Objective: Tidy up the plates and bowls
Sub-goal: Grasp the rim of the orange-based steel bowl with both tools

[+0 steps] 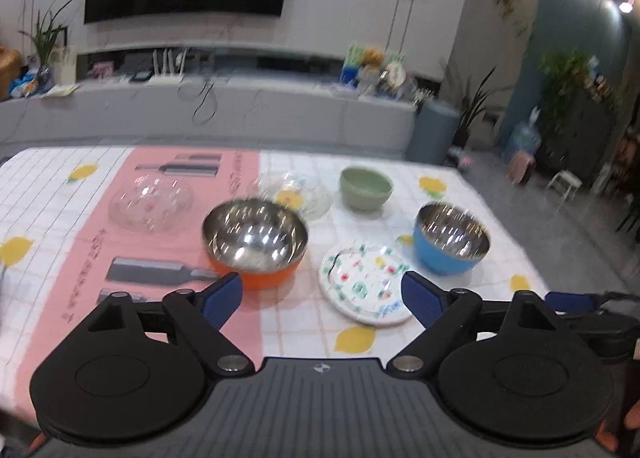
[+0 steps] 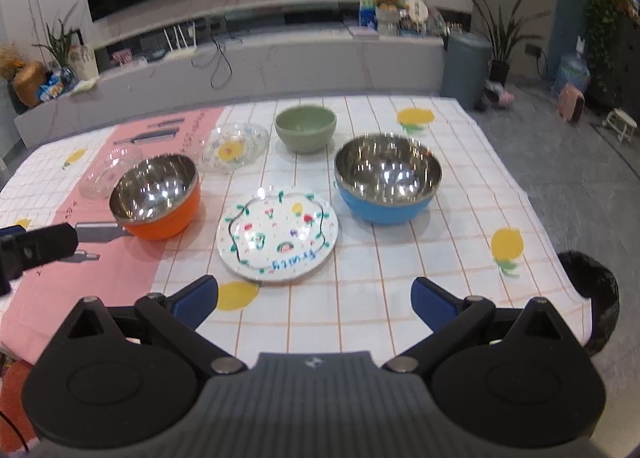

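Note:
An orange steel-lined bowl point(image 1: 255, 244) point(image 2: 155, 197), a blue steel-lined bowl point(image 1: 451, 238) point(image 2: 387, 177) and a green bowl point(image 1: 365, 188) point(image 2: 305, 128) stand on the table. A white painted plate point(image 1: 366, 283) point(image 2: 278, 232) lies between the two steel bowls. Two clear glass plates point(image 1: 151, 203) point(image 1: 294, 192) point(image 2: 235, 146) point(image 2: 108, 172) sit further back. My left gripper point(image 1: 322, 300) hovers open just before the orange bowl and painted plate. My right gripper point(image 2: 314, 300) is open, short of the painted plate. Neither holds anything.
The table wears a checked cloth point(image 2: 400, 298) with lemon prints and a pink panel point(image 1: 100, 258). Its right edge drops to the floor point(image 2: 580, 178). The left gripper's body point(image 2: 32, 250) shows at the right wrist view's left edge. A TV wall and low cabinet stand behind.

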`<state>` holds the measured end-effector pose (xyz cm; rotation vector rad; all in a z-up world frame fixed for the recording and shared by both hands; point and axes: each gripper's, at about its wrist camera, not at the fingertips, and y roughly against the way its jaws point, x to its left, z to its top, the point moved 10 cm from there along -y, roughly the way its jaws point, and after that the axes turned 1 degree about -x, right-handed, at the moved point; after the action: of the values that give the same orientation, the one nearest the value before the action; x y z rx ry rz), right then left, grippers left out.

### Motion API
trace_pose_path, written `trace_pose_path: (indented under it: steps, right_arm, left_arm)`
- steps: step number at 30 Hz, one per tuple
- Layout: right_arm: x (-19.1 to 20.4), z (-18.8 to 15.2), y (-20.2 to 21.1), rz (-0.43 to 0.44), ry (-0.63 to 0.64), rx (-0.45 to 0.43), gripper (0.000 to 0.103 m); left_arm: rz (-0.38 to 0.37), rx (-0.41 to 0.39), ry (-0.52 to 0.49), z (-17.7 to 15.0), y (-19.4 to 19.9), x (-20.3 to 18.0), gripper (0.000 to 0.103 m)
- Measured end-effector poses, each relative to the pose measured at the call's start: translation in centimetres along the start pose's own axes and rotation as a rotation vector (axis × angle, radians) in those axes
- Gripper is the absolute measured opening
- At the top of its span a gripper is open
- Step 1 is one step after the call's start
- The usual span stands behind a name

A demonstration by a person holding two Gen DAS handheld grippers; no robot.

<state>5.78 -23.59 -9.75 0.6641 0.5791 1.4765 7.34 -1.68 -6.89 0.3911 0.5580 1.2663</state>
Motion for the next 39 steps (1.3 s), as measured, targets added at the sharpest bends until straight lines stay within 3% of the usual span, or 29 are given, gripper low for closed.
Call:
trace_pose_path:
  steps: [5,7,8,9,10,12,19,22,31,39]
  right_arm:
    - [-0.2,0.4,-0.3,0.052,-0.012,-0.134,0.1]
    - [0.3,0.6,-1.1,0.097,-0.013,-0.128,0.098]
    - [0.7,0.8,-1.4,0.13,-0.024,-0.139,0.09]
    - [0.9,1.0,-1.7,0.151,-0.038,-0.144,0.087]
    - [1.1,1.1,-2.3,0.163,-0.046,-0.136,0.076]
    - [1.9,1.4,-3.5,0.182,-0.056,-0.117,0.064]
    - [6.1,2.8,-9.1,0.282,-0.134,0.052,0.039]
    - [8.0,4.0,-11.6,0.304,-0.153,0.098,0.038]
    - [11.2,7.4,-17.5,0.269,-0.175,0.171,0.038]
    - [11.8,6.8,-20.0,0.247,-0.185,0.232,0.025]
  left_arm:
    - [-0.053,-0.028,0.042,-0.3,-1.5,0.5,0.09]
    - [-0.027,-0.03,0.065,-0.4,-2.3,1.5,0.072]
    - [-0.003,-0.028,0.064,-0.4,-2.8,2.1,0.067]
    - [0.019,-0.027,0.065,-0.4,-3.3,2.8,0.056]
    - [0.033,-0.014,0.08,-0.5,-3.8,3.6,0.043]
    - [0.037,0.021,0.147,-0.5,-5.0,5.2,0.027]
    - [0.064,0.042,0.339,1.4,-8.2,10.9,0.023]
    - [0.069,0.088,0.412,2.0,-10.2,13.0,0.023]
    - [0.106,0.177,0.427,1.8,-14.6,14.9,0.023]
    - [0.11,0.246,0.422,0.8,-16.6,14.9,0.024]
